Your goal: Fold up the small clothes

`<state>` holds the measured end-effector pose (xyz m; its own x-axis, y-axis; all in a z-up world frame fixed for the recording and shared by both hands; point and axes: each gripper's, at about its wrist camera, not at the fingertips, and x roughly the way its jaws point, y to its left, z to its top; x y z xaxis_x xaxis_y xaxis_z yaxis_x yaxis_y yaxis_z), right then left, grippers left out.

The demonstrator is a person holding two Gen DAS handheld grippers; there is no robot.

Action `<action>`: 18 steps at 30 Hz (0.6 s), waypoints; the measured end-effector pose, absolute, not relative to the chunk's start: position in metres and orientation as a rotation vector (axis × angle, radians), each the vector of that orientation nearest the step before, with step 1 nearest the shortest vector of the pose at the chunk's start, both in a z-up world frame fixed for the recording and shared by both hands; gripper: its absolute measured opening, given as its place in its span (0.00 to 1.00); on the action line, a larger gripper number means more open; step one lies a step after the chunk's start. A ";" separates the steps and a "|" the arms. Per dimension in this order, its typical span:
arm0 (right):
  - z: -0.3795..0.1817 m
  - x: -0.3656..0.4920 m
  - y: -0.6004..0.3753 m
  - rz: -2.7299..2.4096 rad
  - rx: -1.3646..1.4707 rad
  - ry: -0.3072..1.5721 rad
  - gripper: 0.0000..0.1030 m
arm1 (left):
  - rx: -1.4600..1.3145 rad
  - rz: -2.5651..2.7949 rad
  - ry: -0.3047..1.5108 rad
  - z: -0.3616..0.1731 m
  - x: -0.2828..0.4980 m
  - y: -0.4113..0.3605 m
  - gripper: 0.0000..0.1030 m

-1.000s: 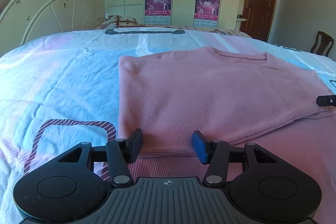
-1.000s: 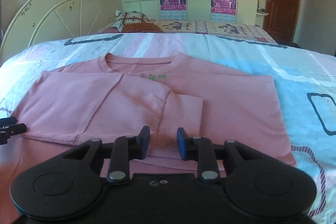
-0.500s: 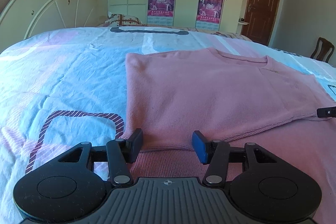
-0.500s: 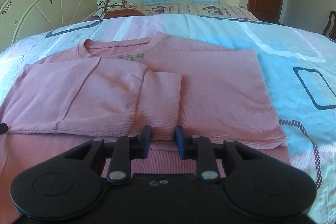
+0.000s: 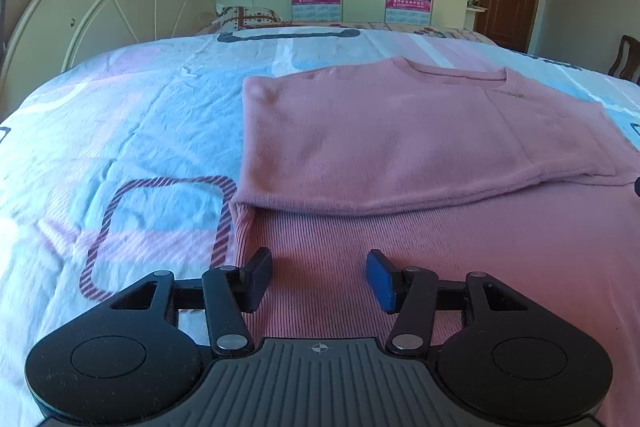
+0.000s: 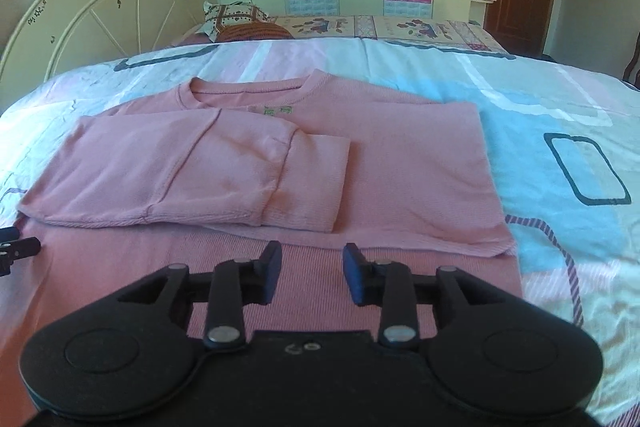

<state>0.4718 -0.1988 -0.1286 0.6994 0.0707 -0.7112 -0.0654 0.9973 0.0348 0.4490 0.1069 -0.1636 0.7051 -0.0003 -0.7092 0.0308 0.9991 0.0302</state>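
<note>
Bed (image 5: 132,131): we see its patterned sheet carrying the pink sweater (image 5: 400,147), laid flat with sleeves folded across the chest.
Sweater hem: the ribbed band lies nearest us, under both grippers.
Left gripper (image 5: 318,279): our jaws stand well apart over the hem's left corner, gripping nothing.
Right gripper (image 6: 312,277): our jaws have just been opening, narrower, empty above the hem.

The folded knit sweater (image 6: 400,163) was dusty pink, its ribbed hem a shade deeper. The cotton bedsheet (image 5: 120,131) showed pale blue, pink and white blocks with striped maroon outlines. The curved headboard (image 6: 100,11) was cream.
</note>
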 end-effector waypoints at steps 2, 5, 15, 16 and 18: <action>-0.125 0.453 -0.205 0.082 0.013 0.788 0.34 | 0.052 -0.010 0.799 -0.164 0.433 0.104 0.51; -0.122 0.424 -0.218 0.074 0.023 0.792 0.34 | 0.067 -0.004 0.803 -0.163 0.405 0.100 0.53; -0.114 0.318 -0.259 0.040 0.057 0.787 0.37 | 0.062 0.043 0.788 -0.155 0.293 0.107 0.60; -0.113 0.309 -0.264 0.039 0.075 0.784 0.39 | 0.058 0.055 0.776 -0.153 0.280 0.110 0.60; -0.112 0.288 -0.275 0.030 0.110 0.776 0.41 | 0.032 0.075 0.747 -0.149 0.253 0.118 0.60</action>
<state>0.2882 -0.2749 -0.1117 0.7135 0.0679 -0.6974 0.0131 0.9938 0.1101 0.2531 0.1182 -0.1490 0.7309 0.0793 -0.6779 -0.0567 0.9968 0.0555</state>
